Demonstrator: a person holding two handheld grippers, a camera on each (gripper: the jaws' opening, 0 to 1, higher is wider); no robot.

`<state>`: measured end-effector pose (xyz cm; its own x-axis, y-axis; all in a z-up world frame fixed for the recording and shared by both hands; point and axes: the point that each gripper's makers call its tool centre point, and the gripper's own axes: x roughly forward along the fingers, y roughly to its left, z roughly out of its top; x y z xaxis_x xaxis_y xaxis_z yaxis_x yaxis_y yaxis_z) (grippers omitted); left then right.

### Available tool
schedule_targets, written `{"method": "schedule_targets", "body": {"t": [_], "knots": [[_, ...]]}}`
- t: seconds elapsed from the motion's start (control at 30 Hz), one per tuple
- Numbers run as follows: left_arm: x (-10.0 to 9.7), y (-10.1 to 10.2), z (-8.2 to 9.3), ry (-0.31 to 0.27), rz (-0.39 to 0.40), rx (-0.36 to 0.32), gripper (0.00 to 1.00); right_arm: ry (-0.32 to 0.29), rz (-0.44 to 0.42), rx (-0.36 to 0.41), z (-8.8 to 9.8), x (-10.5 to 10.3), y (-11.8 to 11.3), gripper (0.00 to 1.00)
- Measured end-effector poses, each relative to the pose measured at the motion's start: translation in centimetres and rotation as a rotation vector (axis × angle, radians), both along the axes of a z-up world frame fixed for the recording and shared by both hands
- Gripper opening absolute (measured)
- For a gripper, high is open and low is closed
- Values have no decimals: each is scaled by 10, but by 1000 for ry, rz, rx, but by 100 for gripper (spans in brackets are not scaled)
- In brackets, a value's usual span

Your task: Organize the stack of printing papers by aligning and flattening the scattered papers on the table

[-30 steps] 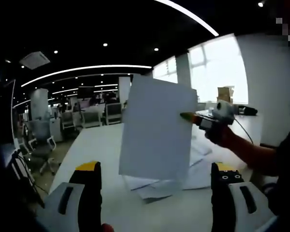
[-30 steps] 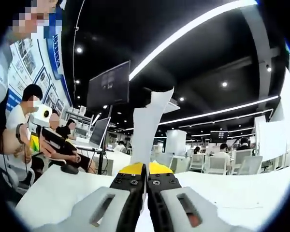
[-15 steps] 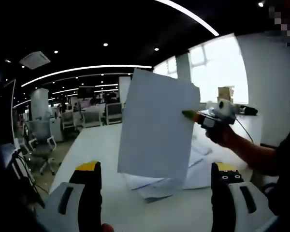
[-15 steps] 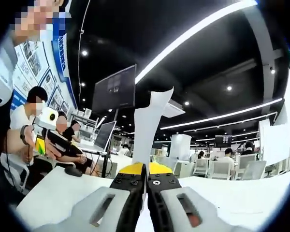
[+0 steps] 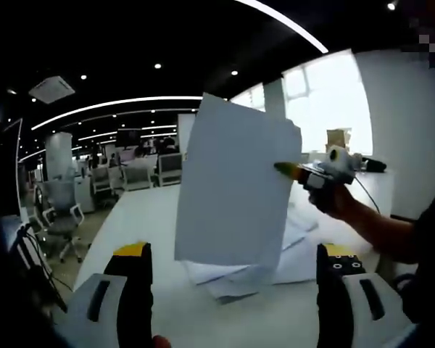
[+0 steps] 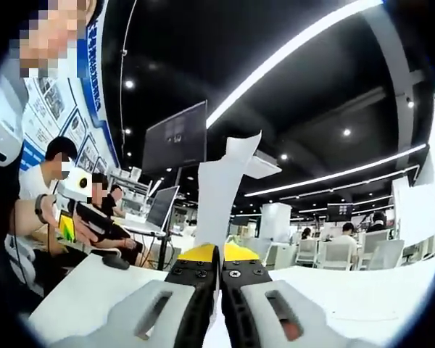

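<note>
In the middle of the left gripper view a single sheet of paper [image 5: 232,188] hangs nearly upright in the air, pinched at its right edge by the right gripper [image 5: 286,170], which enters from the right of the frame in the person's hand [image 5: 333,199]. Below it, in the lower centre, the rest of the papers [image 5: 254,272] lie fanned and crooked on the white table [image 5: 141,217]. The left gripper [image 5: 232,272] hangs at the bottom of the frame with its jaws spread wide and nothing between them. In the right gripper view the right gripper [image 6: 217,264] is closed tight on the sheet [image 6: 225,196], which rises edge-on up the centre. To do this step well, I would lower the sheet squarely over the pile, match one corner first, release only once it lies flat, then use the free tongs to nudge the stray edges in.
</note>
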<state>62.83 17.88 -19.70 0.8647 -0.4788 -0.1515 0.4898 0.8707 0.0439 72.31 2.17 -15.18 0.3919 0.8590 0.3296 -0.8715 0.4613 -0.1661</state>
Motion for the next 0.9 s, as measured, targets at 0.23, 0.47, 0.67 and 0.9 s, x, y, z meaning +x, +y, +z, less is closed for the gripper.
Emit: {"method": "schedule_targets", "body": {"t": [0.23, 0.47, 0.67, 0.9], "knots": [[0, -1, 0, 1, -3, 0, 96, -38, 23, 6, 4, -6, 1, 0], [0, -2, 0, 0, -2, -1, 96, -77, 55, 18, 10, -16, 4, 0], [1, -2, -1, 2, -3, 2, 96, -83, 76, 26, 12, -21, 5, 0], [2, -4, -2, 5, -5, 6, 96, -92, 85, 27, 14, -25, 7, 0]]}}
